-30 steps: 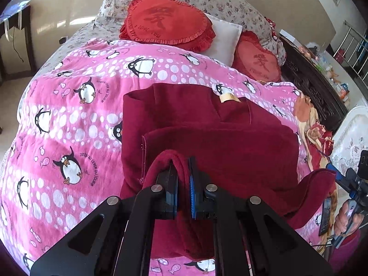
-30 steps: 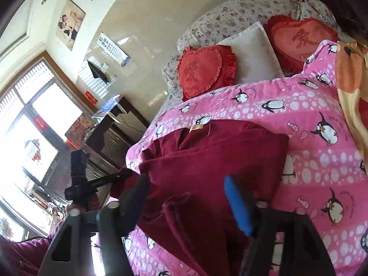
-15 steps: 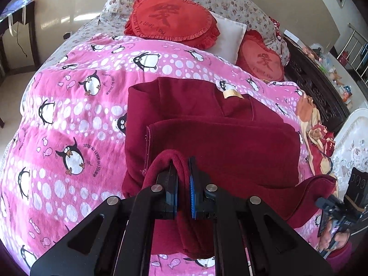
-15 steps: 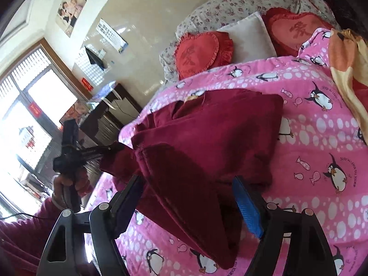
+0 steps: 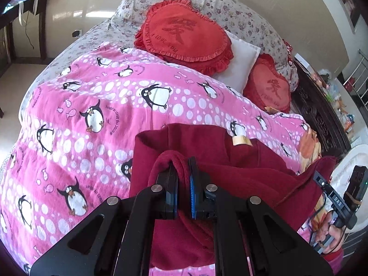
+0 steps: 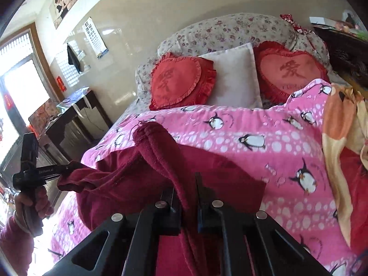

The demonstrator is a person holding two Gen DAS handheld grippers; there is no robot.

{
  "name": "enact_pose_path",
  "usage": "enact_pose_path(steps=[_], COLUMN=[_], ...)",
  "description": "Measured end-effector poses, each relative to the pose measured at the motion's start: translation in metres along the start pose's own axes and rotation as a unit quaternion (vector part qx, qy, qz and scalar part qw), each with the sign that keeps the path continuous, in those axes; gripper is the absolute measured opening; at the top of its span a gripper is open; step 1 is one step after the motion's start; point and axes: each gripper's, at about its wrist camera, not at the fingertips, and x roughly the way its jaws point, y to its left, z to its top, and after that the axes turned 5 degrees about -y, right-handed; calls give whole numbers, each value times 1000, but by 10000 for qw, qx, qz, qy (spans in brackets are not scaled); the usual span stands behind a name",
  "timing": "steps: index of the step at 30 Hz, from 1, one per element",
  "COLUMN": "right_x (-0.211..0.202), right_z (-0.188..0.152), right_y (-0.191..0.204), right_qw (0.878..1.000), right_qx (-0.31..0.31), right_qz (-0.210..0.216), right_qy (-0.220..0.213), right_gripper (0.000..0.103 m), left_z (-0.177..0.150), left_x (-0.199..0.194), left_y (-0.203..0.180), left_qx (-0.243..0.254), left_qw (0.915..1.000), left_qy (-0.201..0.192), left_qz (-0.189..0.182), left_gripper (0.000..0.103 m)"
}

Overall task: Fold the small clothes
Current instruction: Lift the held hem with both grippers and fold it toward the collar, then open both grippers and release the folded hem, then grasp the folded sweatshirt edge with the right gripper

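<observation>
A dark red garment is lying on the pink penguin blanket, below the red heart cushions. The left tongs are pinching a bunched fold at its near edge. The right tongs are clamping a raised ridge of the same garment, on the side nearer the orange cloth.

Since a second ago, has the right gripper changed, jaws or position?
Yes. The right gripper has clamped shut on the maroon garment, jaws wide apart before. It also swung: the heart cushions sit more central in its view than earlier.
</observation>
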Motion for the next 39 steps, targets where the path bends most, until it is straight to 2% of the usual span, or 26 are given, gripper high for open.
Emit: enact_pose_path(steps=[3,5,7,8,9,11,12,14,16,18,21,24,27,29,32,35,39], right_x=[46,70,67,56,46,26,17,3,-5,6,39,77,117,129,117,73,2], right_z=[7,7,9,11,10,11,12,11,8,5,3,8,9,8,11,7,-37], right_y=[-17,-28,-35,-38,-40,-42,-39,-29,-12,4,17,10,-11,-19,-18,-24,-32], right_qw=[9990,9964,9966,9973,9971,9962,9966,9978,9989,9997,9989,9988,9966,9967,9974,9978,9963], right_qx=[135,234,405,460,467,479,454,325,99,-181,-455,-289,137,252,226,394,443], right_qz=[-375,-609,-499,-489,-581,-717,-656,-491,-197,-2,-103,-346,-597,-537,-383,24,121], right_qy=[189,545,517,313,148,-137,-213,-303,-405,-180,50,182,549,553,573,535,730], right_gripper=[8,9,11,18,31,41,41,40,40,40,40,40,41,41,41,43,44], left_z=[8,10,13,15,17,20,21,20,15,7,1,4,9,11,11,-3,-40], left_x=[31,37,32,28,22,4,-8,-22,-25,-21,8,44,80,93,79,49,11], left_y=[11,17,20,21,21,20,20,18,8,-4,-22,-25,-13,-4,-5,-8,1], left_qx=[-266,-386,-448,-437,-373,-216,-188,-117,93,312,490,294,-106,-325,-286,130,635], left_qw=[9993,9986,9980,9979,9984,9997,9991,9982,9987,9985,9986,9992,9987,9978,9984,9993,9977], left_qy=[262,358,360,352,301,-64,-350,-589,-500,-456,-173,19,270,433,404,314,214], left_qz=[62,-46,-243,-317,-294,47,125,-11,-72,-54,131,258,428,393,265,149,51], left_gripper=[8,12,19,24,29,64,67,68,68,68,68,68,68,68,68,68,68])
